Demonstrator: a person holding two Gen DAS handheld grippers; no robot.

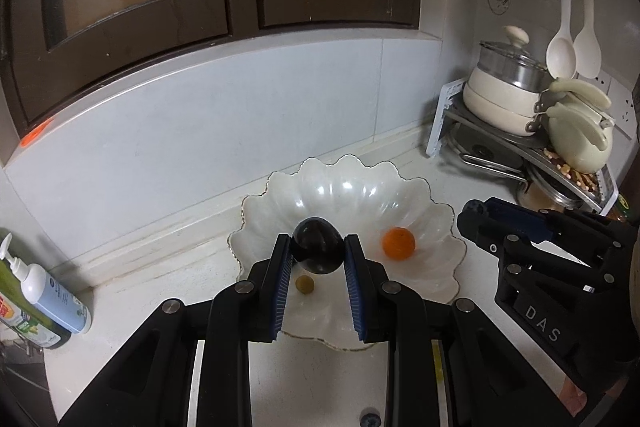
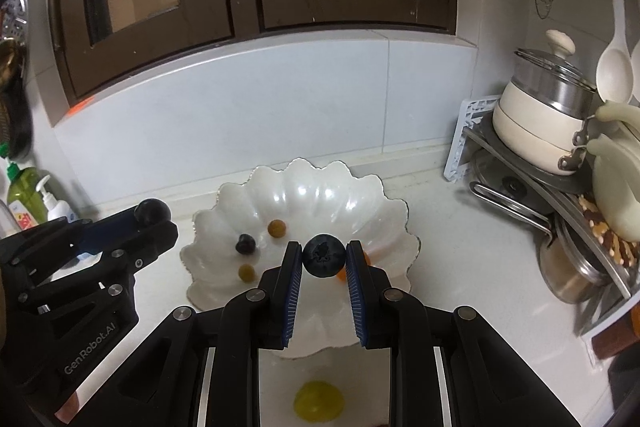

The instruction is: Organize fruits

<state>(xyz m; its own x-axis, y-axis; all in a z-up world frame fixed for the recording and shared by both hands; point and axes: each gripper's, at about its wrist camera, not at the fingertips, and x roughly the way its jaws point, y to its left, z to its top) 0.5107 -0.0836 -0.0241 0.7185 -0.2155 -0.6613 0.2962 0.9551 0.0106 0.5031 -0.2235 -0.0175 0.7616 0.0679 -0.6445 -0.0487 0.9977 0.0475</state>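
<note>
My left gripper (image 1: 317,241) is shut on a dark round fruit (image 1: 317,247), held over the near left part of a white scalloped bowl (image 1: 352,195). An orange fruit (image 1: 398,244) and a small greenish fruit (image 1: 305,284) lie in the bowl. My right gripper (image 2: 324,247) is shut on a blueberry (image 2: 323,255) above the bowl's (image 2: 320,195) near side. In the right wrist view the bowl also holds a brownish berry (image 2: 277,228), a dark berry (image 2: 245,244) and a greenish one (image 2: 247,273). The orange fruit (image 2: 342,275) is mostly hidden behind a finger.
A yellow-green fruit (image 2: 319,405) lies on the counter in front of the bowl, and a blueberry (image 1: 370,420) lies below my left gripper. Soap bottles (image 1: 44,299) stand at the left. A rack of pots (image 1: 516,99) fills the right corner. The tiled wall rises just behind the bowl.
</note>
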